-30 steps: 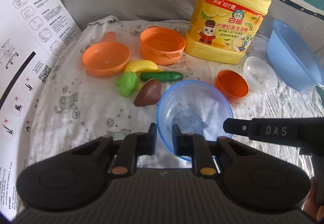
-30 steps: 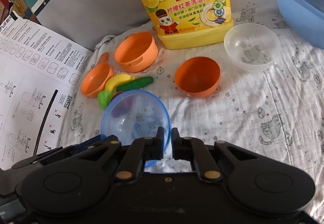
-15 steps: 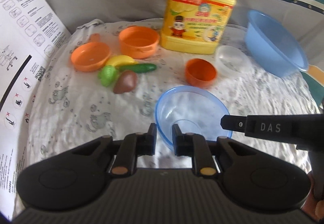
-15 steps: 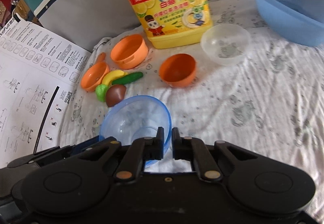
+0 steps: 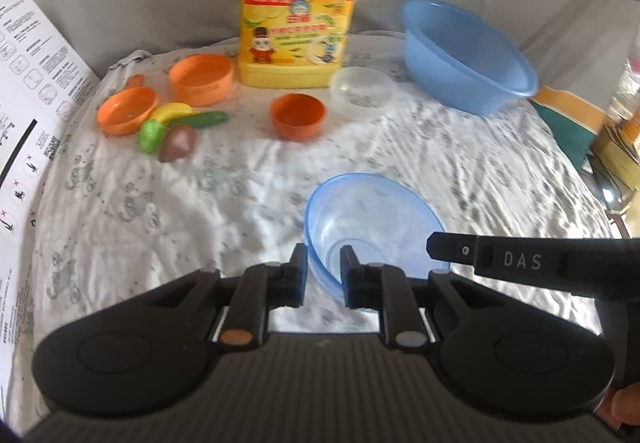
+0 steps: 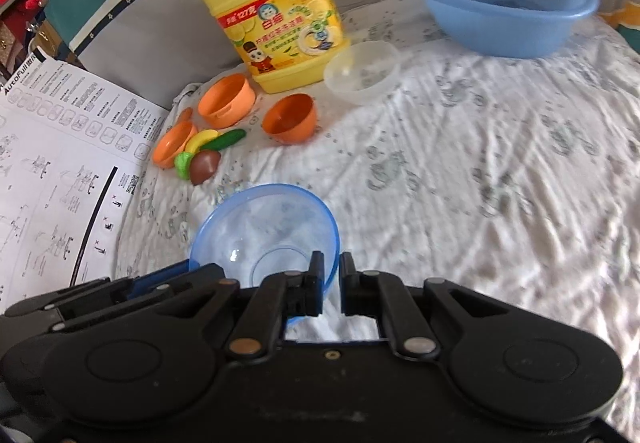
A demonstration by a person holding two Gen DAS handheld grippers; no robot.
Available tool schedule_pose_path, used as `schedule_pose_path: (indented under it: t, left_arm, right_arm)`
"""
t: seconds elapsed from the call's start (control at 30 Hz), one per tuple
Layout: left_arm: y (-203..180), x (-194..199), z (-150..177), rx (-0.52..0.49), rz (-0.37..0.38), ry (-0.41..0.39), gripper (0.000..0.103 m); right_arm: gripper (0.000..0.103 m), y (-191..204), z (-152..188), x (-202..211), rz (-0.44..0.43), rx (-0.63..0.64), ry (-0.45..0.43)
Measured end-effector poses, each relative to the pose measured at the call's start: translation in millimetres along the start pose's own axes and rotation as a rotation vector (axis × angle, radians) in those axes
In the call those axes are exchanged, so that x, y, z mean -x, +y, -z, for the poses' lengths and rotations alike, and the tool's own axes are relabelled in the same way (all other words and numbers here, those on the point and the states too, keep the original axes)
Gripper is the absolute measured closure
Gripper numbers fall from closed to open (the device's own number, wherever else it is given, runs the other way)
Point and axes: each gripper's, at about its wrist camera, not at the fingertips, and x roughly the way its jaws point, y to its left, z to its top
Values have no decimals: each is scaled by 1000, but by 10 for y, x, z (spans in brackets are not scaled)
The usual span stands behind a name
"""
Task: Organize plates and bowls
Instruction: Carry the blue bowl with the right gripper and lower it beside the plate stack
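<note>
A clear blue bowl (image 5: 372,219) is held by both grippers at its near rim, above a white patterned cloth (image 5: 460,163). My left gripper (image 5: 323,269) is shut on the bowl's left rim. My right gripper (image 6: 331,277) is shut on the bowl's right rim (image 6: 276,231). Farther off stand an orange bowl (image 5: 298,115), a clear small bowl (image 5: 364,87), an orange cup-like bowl (image 5: 202,79) and an orange pan (image 5: 126,111).
A yellow detergent jug (image 5: 296,19) stands at the back. A large blue basin (image 5: 464,55) sits at the back right. Toy fruit and vegetables (image 5: 176,129) lie by the orange pan. A printed instruction sheet (image 5: 28,83) lies at the left.
Both grippers have pulled back and up with the blue bowl, away from the toy food and the orange bowl. The other dishes have not moved.
</note>
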Motion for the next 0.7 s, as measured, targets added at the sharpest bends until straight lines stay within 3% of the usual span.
schedule_pose_path:
  t: [0.33,0.7]
  left_arm:
    - [-423,252,341,-42,40,8,84]
    - [-713,344,712,-70,52,43,80]
  right_arm:
    - [94,-338,318,539,-3,5,-47]
    - [93,-551,653,792,-7,17,-66]
